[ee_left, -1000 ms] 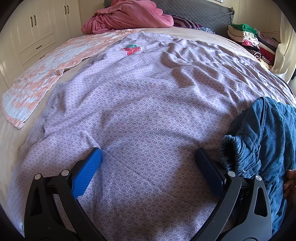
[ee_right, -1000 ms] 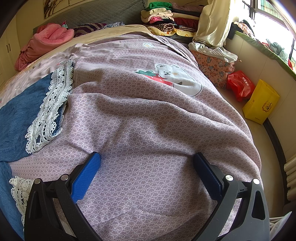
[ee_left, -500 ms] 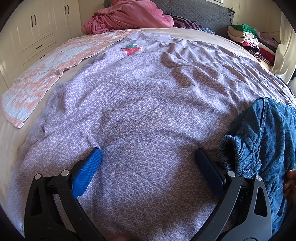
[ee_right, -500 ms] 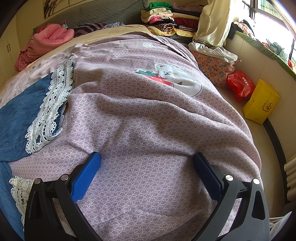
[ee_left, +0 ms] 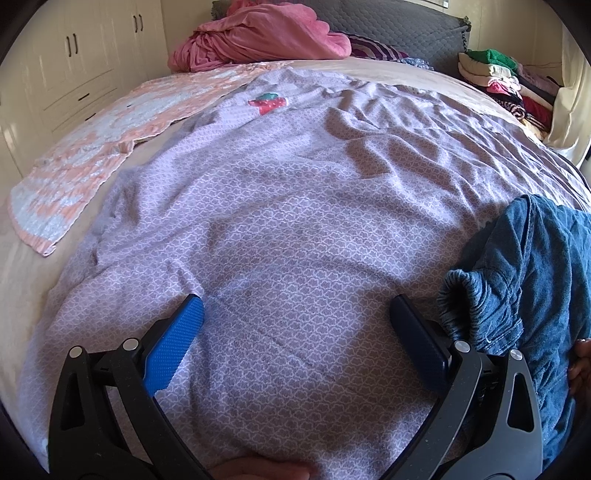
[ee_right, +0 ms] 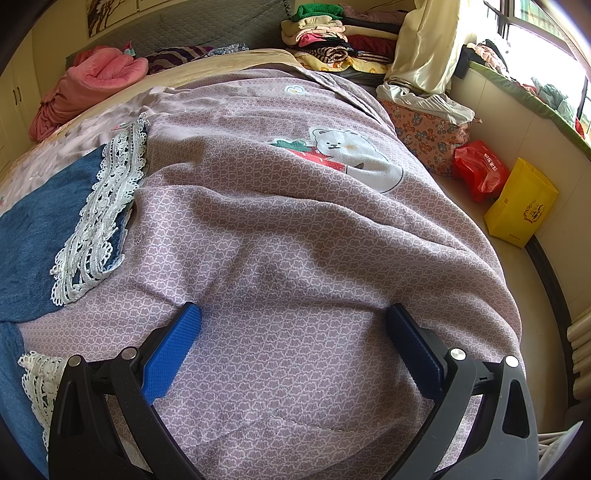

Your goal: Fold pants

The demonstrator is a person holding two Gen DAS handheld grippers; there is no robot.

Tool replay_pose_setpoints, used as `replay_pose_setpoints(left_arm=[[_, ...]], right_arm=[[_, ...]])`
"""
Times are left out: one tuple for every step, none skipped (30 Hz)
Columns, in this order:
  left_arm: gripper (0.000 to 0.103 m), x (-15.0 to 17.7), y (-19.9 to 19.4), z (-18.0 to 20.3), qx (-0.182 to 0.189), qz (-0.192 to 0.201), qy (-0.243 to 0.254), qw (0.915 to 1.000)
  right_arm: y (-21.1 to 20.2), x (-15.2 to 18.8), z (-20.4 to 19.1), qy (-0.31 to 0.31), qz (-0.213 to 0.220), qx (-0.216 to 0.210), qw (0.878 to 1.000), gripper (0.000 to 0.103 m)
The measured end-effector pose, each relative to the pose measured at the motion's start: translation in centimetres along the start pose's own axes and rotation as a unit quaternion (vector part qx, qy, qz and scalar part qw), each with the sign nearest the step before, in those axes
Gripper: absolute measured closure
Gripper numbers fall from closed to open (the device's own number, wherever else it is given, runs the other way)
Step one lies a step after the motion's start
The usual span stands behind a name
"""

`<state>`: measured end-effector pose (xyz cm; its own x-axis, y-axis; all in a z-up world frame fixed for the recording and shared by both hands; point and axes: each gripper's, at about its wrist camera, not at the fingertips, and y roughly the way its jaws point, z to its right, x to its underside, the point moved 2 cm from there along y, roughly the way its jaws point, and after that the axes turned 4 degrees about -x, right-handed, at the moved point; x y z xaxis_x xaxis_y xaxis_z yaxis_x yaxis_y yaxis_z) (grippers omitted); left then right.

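Observation:
Blue denim pants (ee_left: 532, 280) lie on the bed, bunched at the right edge of the left wrist view, with the gathered waistband (ee_left: 461, 295) nearest my left gripper. In the right wrist view the pants (ee_right: 40, 229) lie at the left, their leg ends trimmed with white lace (ee_right: 99, 218). My left gripper (ee_left: 295, 314) hovers open over the bedspread, just left of the waistband, with nothing between its fingers. My right gripper (ee_right: 293, 319) is open over the bedspread, to the right of the lace hems, also holding nothing.
A mauve patterned bedspread (ee_left: 288, 206) covers the bed. A pink-and-white cloth (ee_left: 92, 155) lies at the left, a pink blanket (ee_left: 258, 37) at the head. Folded clothes (ee_right: 325, 33) are stacked at the far corner. Red bag (ee_right: 480, 170) and yellow bag (ee_right: 521, 203) sit on the floor.

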<state>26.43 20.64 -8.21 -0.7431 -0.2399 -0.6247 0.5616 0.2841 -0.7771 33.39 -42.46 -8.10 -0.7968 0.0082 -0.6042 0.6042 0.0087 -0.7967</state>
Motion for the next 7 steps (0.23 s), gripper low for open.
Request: replay_pose_setpoints(left_arm=[[0.008,-0.01,0.16,0.00,0.005,-0.004,-0.001,1.0000],[0.008,-0.03,0.28,-0.08,0.010,-0.007,-0.003,0.9999],[0.008,-0.02,0.29,-0.23,0.013,-0.007,-0.006,0.9999],[0.008,-0.01,0.25,-0.21,0.015,-0.006,-0.007,0.9998],[0.008,-0.02,0.26,-0.15,0.013,-0.006,-0.005,0.9999],[0.008,-0.01,0.25,-0.08,0.011,-0.006,-0.004,0.9999],[0.008,0.01,0.25,-0.09,0.011,-0.006,-0.004,0.9999]], right_arm=[[0.01,0.00,0.03,0.000,0.000,0.000,1.000,0.004],[0.00,0.01,-0.02,0.000,0.000,0.000,1.000,0.004],[0.00,0.00,0.00,0.000,0.000,0.000,1.000,0.004],[0.01,0.00,0.02,0.000,0.000,0.000,1.000,0.004],[-0.01,0.01,-0.02,0.000,0.000,0.000,1.000,0.004],[0.00,0.01,0.02,0.000,0.000,0.000,1.000,0.004],[0.00,0.01,-0.01,0.000,0.000,0.000,1.000,0.004]])
